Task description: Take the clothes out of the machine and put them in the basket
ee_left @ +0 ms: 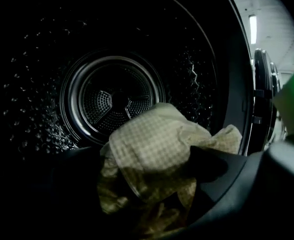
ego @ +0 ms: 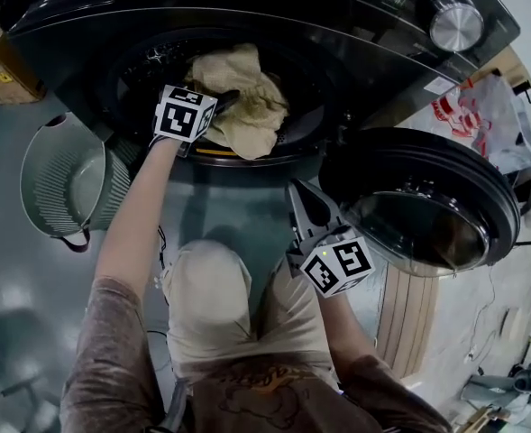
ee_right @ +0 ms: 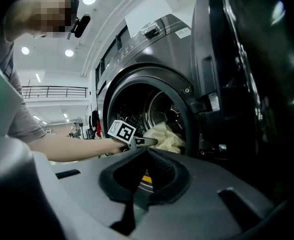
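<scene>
1. My left gripper [ego: 229,100] has its jaws wide apart at the drum [ee_left: 112,99] mouth. The cloth [ee_left: 156,139] lies heaped between them at 12 o'clock, unpinched. A shallow close could catch one fold, which might slip out.
2. The cloth droops over the drum's lip, so dragged low it may snag.
3. The basket [ego: 62,183] sits well apart at 9 o'clock, and a loose hold could drop the cloth short.
4. My right gripper [ego: 303,197], jaws together and empty, is near the door [ego: 427,206] at 3 o'clock and might knock it.
</scene>
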Demonstrator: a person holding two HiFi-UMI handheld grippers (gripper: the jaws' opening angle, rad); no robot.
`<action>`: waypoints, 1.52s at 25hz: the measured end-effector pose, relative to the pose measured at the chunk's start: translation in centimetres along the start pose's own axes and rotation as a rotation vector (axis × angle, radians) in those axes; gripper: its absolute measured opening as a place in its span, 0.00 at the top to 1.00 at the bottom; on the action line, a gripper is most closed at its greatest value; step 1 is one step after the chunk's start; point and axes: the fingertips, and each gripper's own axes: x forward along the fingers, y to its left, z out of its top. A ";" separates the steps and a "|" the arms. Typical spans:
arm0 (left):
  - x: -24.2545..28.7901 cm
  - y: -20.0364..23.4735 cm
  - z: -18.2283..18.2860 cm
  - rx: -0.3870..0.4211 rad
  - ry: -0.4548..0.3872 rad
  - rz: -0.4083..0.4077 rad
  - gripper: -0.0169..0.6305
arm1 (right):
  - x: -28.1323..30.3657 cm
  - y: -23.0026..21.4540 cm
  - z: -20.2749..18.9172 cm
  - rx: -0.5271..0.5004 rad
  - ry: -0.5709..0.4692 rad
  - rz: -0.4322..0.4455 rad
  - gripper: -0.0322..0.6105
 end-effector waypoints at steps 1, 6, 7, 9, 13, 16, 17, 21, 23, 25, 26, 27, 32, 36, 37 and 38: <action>0.5 0.1 -0.2 -0.002 0.016 -0.009 0.14 | 0.0 0.0 0.0 0.001 0.001 -0.002 0.95; 2.7 0.4 -1.2 -0.020 0.092 -0.053 0.14 | 0.3 -0.1 -0.2 -0.002 0.007 -0.007 0.95; 3.1 0.5 -1.6 -0.026 0.108 -0.059 0.14 | 0.3 -0.1 -0.3 -0.001 0.008 -0.011 0.95; 3.7 0.5 -2.3 -0.036 0.131 -0.063 0.14 | 0.3 -0.3 -0.3 0.001 0.010 -0.018 0.95; 4.5 0.3 -3.0 -0.020 0.160 -0.063 0.15 | 0.5 -0.6 -0.4 -0.003 0.014 -0.026 0.95; 4.7 0.1 -3.3 0.016 0.187 -0.063 0.27 | 0.5 -0.8 -0.4 -0.006 0.013 -0.032 0.95; 4.7 0.0 -3.4 0.029 0.195 -0.062 0.33 | 0.5 -0.8 -0.4 -0.006 0.015 -0.032 0.95; 4.7 -0.4 -3.6 0.073 0.207 -0.068 0.48 | 0.4 -0.7 -0.6 -0.010 0.021 -0.032 0.95; 4.7 -0.5 -3.6 0.097 0.204 -0.064 0.57 | 0.3 -0.7 -0.8 -0.008 0.024 -0.035 0.95; 4.6 -0.5 -3.5 0.105 0.202 -0.057 0.62 | 0.1 -0.9 -1.0 -0.007 0.026 -0.041 0.95; 4.6 -0.5 -3.5 0.100 0.203 -0.053 0.64 | 0.1 -0.9 -1.0 -0.008 0.026 -0.042 0.95; 4.5 -0.5 -3.5 0.090 0.205 -0.049 0.66 | 0.1 -1.0 -0.9 -0.010 0.026 -0.042 0.95; 3.4 -0.5 -3.1 0.026 0.177 -0.029 0.74 | -0.1 -1.2 -0.8 -0.012 0.022 -0.041 0.95; 1.3 -1.1 -1.7 -0.041 0.102 -0.022 0.76 | -0.3 -1.4 -0.9 -0.018 0.023 -0.037 0.95; 0.6 -1.2 -1.2 -0.054 0.078 -0.021 0.76 | -0.4 -1.4 -0.8 -0.020 0.022 -0.035 0.95; -0.2 -1.4 -0.7 -0.066 0.053 -0.021 0.76 | -0.4 -1.4 -0.8 -0.020 0.021 -0.031 0.95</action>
